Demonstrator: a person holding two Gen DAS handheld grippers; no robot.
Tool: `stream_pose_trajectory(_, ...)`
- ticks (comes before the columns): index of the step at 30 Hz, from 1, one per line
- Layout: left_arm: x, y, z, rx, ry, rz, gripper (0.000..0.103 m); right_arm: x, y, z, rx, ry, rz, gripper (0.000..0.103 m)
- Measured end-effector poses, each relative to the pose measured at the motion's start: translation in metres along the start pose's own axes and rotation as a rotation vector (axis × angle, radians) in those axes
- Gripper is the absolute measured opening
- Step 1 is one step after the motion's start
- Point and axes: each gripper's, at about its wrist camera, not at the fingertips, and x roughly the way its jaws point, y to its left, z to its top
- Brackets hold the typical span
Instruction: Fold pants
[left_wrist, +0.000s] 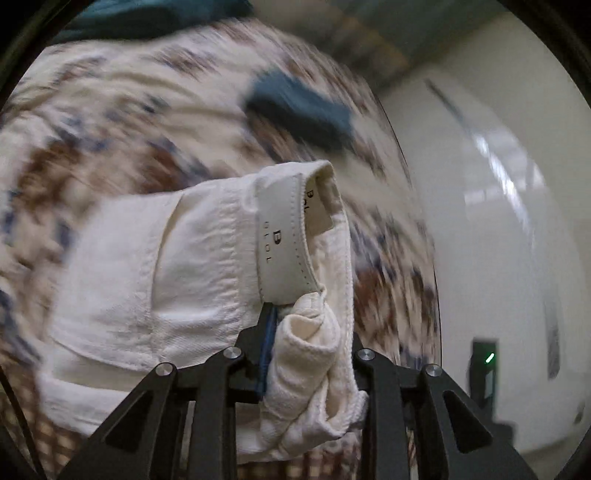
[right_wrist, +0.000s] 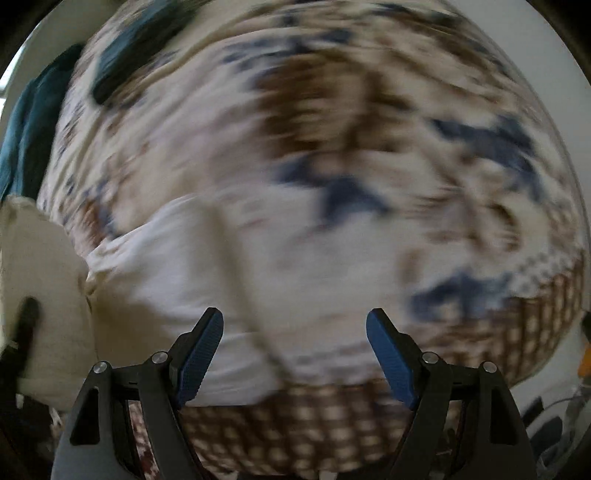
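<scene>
Pants (left_wrist: 155, 280): cream, lay on the patterned bedspread (left_wrist: 110, 122).
Left gripper (left_wrist: 306, 354): your fingers pinched bunched waistband cloth.
Right gripper (right_wrist: 295, 354): your fingers were spread above the pants (right_wrist: 280, 280).

Soft, even light; heavy motion blur in both views, fisheye bending and dark corners.

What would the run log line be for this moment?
left gripper: shut on pants waistband | right gripper: open, empty | surface: patterned cloth
</scene>
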Motion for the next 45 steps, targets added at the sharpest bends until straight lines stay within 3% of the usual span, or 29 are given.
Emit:
stream_pose_trajectory(3, 0.051, -0.034, -0.03, 0.096, 0.094, 0.023, 0.022, -0.004, -0.051, 0.006, 0.073, -0.011, -0.022, 0.082)
stream_pose_trajectory(5, 0.08, -0.044, -0.047, 0.153, 0.155, 0.078, 0.022, -0.005, -0.078, 0.008, 0.11, -0.013, -0.03, 0.082)
stream_pose_trajectory(7, 0.093, -0.044, -0.056, 0.169, 0.187, 0.136, 0.026, -0.003, -0.097, 0.01, 0.137, 0.002, -0.022, 0.082)
stream_pose_trajectory(9, 0.087, -0.046, -0.056, 0.173, 0.206, 0.145, 0.036, -0.003, -0.107, 0.012, 0.14, 0.011, 0.009, 0.082)
stream_pose_trajectory(12, 0.062, -0.048, -0.048, 0.117, 0.213, 0.073, 0.076, -0.009, -0.109, 0.014, 0.083, -0.01, 0.058, 0.082)
stream_pose_trajectory(13, 0.05, -0.052, -0.05, 0.125, 0.2, 0.076, 0.102, -0.011, -0.106, 0.014, 0.059, -0.017, 0.086, 0.082)
stream_pose_trajectory(16, 0.015, -0.058, -0.045, 0.168, 0.182, 0.124, 0.103, -0.016, -0.084, 0.016, -0.003, -0.022, 0.182, 0.082)
stream_pose_trajectory(19, -0.019, -0.033, -0.026, 0.134, 0.133, 0.213, 0.103, -0.009, -0.048, 0.02, -0.065, 0.023, 0.308, 0.082)
stream_pose_trajectory(22, -0.038, 0.015, -0.001, 0.087, 0.085, 0.36, 0.103, 0.012, -0.016, 0.024, -0.091, 0.095, 0.394, 0.082)
stream_pose_trajectory(25, -0.028, 0.079, 0.019, -0.002, 0.105, 0.482, 0.103, 0.041, 0.003, 0.021, -0.102, 0.188, 0.384, 0.082)
stream_pose_trajectory(26, -0.023, 0.094, 0.022, -0.023, 0.116, 0.498, 0.103, 0.05, 0.006, 0.021, -0.103, 0.212, 0.359, 0.076)
stream_pose_trajectory(27, -0.017, 0.105, 0.025, -0.034, 0.127, 0.512, 0.103, 0.058, 0.011, 0.019, -0.103, 0.222, 0.321, 0.043)
stream_pose_trajectory(28, -0.008, 0.116, 0.026, -0.039, 0.145, 0.522, 0.103, 0.059, 0.012, 0.016, -0.101, 0.218, 0.325, 0.036)
stream_pose_trajectory(35, 0.023, 0.129, 0.02, -0.018, 0.23, 0.495, 0.103, -0.002, 0.006, -0.011, -0.162, 0.102, 0.244, 0.013)
stream_pose_trajectory(41, 0.034, 0.124, 0.025, 0.006, 0.273, 0.465, 0.103, 0.053, -0.017, -0.011, -0.06, 0.308, 0.195, 0.015)
stream_pose_trajectory(43, 0.03, 0.118, 0.033, 0.037, 0.245, 0.458, 0.103, 0.047, -0.014, 0.0, -0.067, 0.31, 0.202, 0.023)
stream_pose_trajectory(44, 0.027, 0.114, 0.038, 0.049, 0.225, 0.452, 0.103, 0.038, -0.012, 0.007, -0.072, 0.285, 0.205, 0.034)
stream_pose_trajectory(45, 0.024, 0.111, 0.042, 0.062, 0.203, 0.451, 0.103, 0.028, -0.011, 0.014, -0.072, 0.252, 0.217, 0.052)
